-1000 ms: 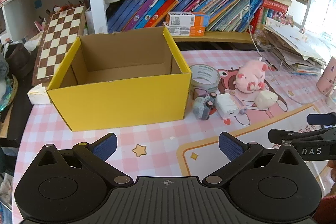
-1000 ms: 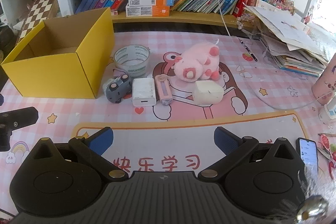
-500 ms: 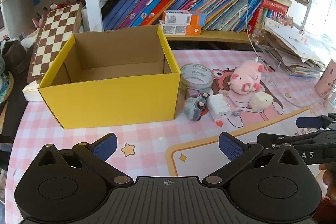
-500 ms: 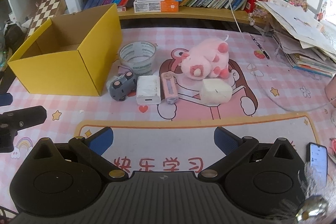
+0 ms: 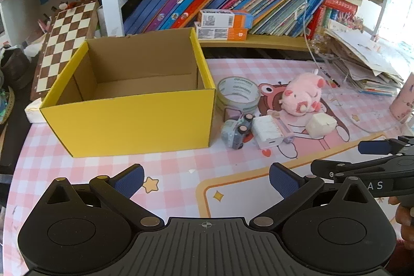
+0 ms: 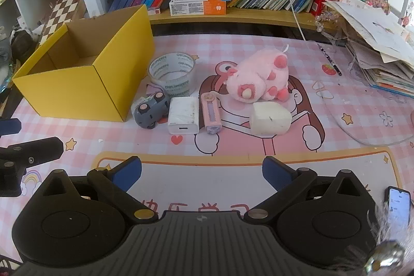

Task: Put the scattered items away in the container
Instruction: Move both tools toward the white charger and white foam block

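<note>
both grippers drawn nearer the toys | left gripper (image 5: 205, 179) fingers released | right gripper (image 6: 201, 170) fingers released | yellow box (image 5: 134, 118) empty

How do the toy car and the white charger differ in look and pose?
The toy car is grey-blue and rounded, lying on its side with wheels showing; the white charger is a boxy block lying flat. The car sits nearer the yellow box; the charger lies next to the pink cutter. Both rest on the pink mat, outside the box.
</note>
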{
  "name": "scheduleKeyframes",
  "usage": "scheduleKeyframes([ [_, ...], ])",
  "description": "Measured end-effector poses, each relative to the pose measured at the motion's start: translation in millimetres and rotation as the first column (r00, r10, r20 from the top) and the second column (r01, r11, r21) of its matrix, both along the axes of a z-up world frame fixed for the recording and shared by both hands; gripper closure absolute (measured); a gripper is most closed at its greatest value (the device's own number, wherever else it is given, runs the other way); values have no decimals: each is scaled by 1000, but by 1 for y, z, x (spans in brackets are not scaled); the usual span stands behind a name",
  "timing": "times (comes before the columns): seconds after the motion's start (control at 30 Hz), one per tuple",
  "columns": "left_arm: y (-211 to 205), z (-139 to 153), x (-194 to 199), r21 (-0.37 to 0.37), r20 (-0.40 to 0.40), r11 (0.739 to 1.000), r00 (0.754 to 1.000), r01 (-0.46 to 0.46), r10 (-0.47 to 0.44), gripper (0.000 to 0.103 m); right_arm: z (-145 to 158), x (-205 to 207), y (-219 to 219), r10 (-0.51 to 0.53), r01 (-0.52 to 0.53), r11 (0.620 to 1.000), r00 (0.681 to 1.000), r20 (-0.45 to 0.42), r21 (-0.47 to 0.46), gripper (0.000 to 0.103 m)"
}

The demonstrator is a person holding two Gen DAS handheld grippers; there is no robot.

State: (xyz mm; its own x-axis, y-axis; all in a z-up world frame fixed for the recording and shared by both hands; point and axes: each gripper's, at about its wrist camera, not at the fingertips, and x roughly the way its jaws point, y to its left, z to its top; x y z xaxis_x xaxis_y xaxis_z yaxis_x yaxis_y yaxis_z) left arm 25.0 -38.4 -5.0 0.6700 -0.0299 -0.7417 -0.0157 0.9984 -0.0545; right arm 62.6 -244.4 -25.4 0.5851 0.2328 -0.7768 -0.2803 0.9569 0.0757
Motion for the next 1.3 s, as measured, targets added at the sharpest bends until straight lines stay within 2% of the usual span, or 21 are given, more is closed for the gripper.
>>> scheduleKeyframes([
  [0.37, 1, 2, 7, 6, 20, 1000, 1000, -2, 2, 0, -3, 7, 0, 18, -18, 1000, 1000, -17, -3, 2],
  [0.5, 0, 3, 9, 12, 23, 1000, 1000, 7, -8, 0, -4, 8, -2, 17, -16, 1000, 1000, -22, 16, 6],
  [0.7, -1, 3, 10, 18, 24, 1000, 1000, 7, -7, 0, -4, 9, -2, 14, -13, 1000, 1000, -23, 28, 7],
  [1.3, -5, 5, 12, 38, 40, 999, 999, 25, -26, 0, 0, 12, -6, 8, -8, 999, 1000, 5, 46, 10],
])
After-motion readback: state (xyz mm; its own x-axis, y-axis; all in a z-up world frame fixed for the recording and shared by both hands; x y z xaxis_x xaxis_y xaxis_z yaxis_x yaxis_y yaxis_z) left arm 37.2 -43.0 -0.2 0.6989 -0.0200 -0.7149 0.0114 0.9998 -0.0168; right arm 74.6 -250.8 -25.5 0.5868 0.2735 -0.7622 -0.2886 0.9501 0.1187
